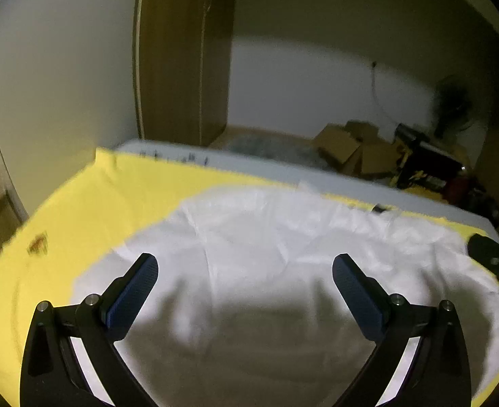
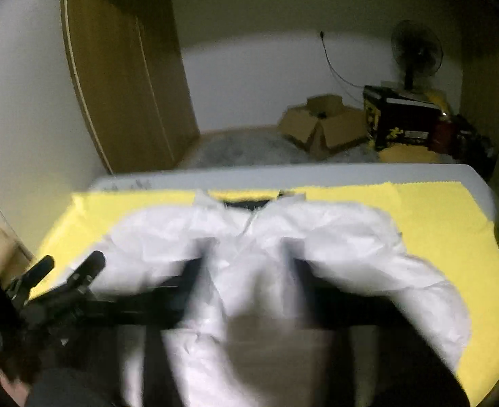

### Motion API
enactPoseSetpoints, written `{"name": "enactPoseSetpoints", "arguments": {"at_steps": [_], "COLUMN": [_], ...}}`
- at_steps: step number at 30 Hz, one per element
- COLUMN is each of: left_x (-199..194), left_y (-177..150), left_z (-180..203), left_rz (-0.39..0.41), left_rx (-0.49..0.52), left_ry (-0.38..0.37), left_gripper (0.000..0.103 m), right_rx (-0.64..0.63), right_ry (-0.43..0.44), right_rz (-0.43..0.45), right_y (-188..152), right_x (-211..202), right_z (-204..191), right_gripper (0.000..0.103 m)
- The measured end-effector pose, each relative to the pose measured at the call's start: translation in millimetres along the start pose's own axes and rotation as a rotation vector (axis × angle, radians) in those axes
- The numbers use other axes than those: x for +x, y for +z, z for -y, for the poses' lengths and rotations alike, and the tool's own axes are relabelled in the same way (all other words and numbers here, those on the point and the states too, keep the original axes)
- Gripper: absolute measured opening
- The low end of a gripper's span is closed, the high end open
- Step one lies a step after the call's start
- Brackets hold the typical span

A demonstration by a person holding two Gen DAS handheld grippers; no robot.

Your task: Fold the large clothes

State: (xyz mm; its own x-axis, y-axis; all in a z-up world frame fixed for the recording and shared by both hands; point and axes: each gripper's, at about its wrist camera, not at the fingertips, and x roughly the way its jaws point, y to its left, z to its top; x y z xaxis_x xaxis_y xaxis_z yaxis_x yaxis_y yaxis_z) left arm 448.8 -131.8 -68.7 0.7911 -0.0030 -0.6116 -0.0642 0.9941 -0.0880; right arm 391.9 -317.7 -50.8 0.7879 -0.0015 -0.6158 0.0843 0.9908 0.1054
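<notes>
Over the yellow cloth [image 1: 79, 210] on the table, the white garment [image 1: 266, 237] lay spread and rumpled. My left gripper [image 1: 245, 271] hung wide open and empty above it; my right gripper [image 2: 246, 264] was too blurred to judge. I reckoned folding hadn't begun; next I needed an edge to pinch.

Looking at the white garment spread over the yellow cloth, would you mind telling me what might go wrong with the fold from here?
1. The white garment is crumpled near its collar, so creases may get folded in.
2. The left gripper stands open above the fabric, holding nothing; closing there could pinch several layers, or the yellow cloth too.
3. The right gripper is motion-blurred, so a hurried grab could miss its edge.
</notes>
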Motion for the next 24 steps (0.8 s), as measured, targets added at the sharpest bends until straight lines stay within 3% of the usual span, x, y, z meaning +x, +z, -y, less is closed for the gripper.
{"name": "enactPoseSetpoints", "arguments": {"at_steps": [2,5,8,12,21,22,24], "left_x": [16,43,56,70,90,90,91], "left_y": [-9,-26,-37,-43,-45,-46,-46], "left_z": [-3,-9,-8,1,-5,-7,-11], "left_rz": [-0.018,-0.072,-0.069,-0.087,-0.15,-0.155,-0.162], "left_rx": [-0.001,0.002,0.031,0.077,0.058,0.055,0.041], "left_ry": [0.021,0.025,0.01,0.021,-0.006,-0.013,-0.03], "left_gripper": [0.103,0.103,0.103,0.103,0.103,0.103,0.103], "right_rx": [-0.012,0.016,-0.012,0.01,-0.051,-0.031,0.086], "right_ry": [-0.036,0.019,-0.002,0.0,-0.03,-0.01,0.036], "right_rz": [-0.044,-0.133,-0.252,-0.298,-0.382,-0.417,-0.393], "right_y": [-9,-16,-44,-55,-45,-40,-35], "right_x": [36,77,128,153,161,157,118], "right_z": [-10,-12,-20,-9,-15,-12,0], "right_gripper": [0.02,0.021,0.022,0.022,0.022,0.022,0.023]}}
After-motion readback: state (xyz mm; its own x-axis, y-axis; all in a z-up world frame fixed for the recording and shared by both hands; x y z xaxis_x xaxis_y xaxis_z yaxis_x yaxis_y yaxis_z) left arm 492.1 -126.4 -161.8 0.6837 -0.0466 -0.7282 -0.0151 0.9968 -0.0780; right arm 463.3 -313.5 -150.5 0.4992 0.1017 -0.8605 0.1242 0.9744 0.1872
